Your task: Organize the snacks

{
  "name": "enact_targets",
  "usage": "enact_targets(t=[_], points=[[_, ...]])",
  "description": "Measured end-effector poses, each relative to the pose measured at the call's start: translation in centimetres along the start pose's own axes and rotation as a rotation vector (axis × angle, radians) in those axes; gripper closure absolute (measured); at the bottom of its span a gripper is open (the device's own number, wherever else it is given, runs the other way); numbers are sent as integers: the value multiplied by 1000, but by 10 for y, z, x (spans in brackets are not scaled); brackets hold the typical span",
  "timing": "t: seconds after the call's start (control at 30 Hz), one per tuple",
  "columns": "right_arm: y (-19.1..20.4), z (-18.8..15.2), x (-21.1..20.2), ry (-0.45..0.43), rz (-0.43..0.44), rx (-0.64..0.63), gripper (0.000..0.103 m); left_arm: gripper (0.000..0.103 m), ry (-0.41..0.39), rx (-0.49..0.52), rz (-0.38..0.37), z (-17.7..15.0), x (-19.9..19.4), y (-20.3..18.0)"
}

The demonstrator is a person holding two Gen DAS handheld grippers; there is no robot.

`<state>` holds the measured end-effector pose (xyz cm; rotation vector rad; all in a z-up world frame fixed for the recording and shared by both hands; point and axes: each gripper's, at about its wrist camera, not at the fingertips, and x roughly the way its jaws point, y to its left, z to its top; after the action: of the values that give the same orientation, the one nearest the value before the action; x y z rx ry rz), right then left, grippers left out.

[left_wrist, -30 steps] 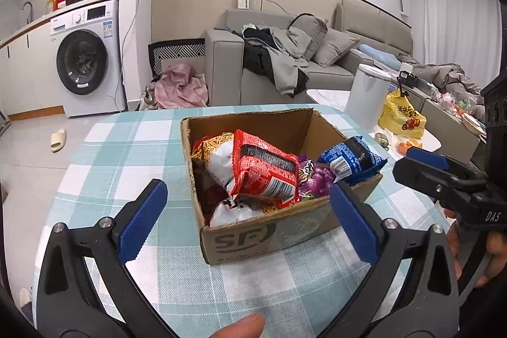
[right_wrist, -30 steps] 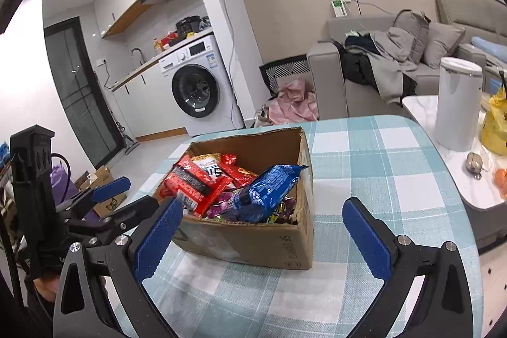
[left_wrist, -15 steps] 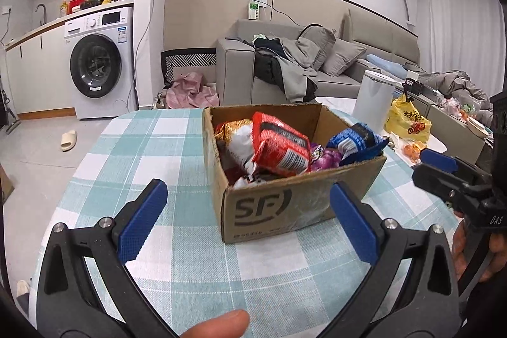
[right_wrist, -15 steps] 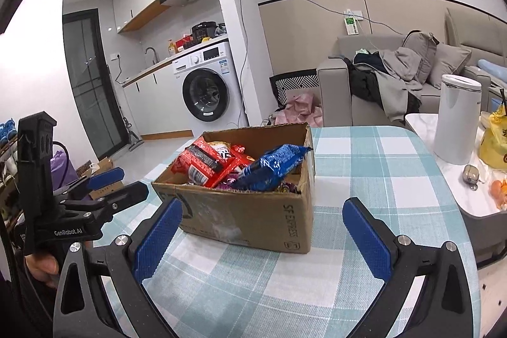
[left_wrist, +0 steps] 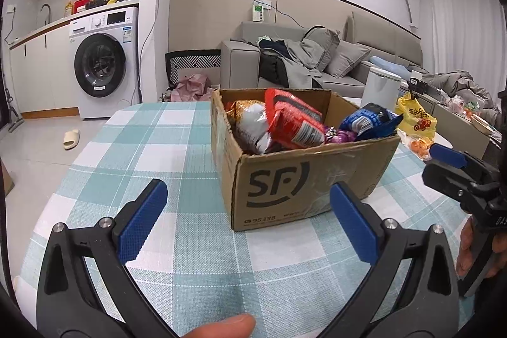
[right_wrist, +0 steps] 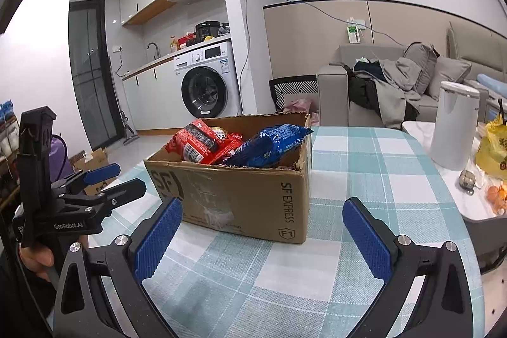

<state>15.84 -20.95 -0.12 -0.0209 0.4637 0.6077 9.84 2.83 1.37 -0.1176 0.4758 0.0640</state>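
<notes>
Left wrist view shows the cardboard box of snacks on the checked table; left gripper and right gripper hang spread and empty before it, apparently lined up to reach in.

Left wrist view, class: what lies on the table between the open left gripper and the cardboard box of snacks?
Nothing: in the left wrist view only bare checked tablecloth lies between the left gripper and the cardboard box.
</notes>
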Motion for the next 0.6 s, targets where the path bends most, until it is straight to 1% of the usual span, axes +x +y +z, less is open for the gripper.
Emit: enact_targets(t=[0.4,0.6], points=[[-3,-6,4,-25,-7,-9,0,1,-25,-8,-6,-8,6,8],[-1,-7,0,-45,-2,-26,0,1,-33,1,6,-10,4,6]])
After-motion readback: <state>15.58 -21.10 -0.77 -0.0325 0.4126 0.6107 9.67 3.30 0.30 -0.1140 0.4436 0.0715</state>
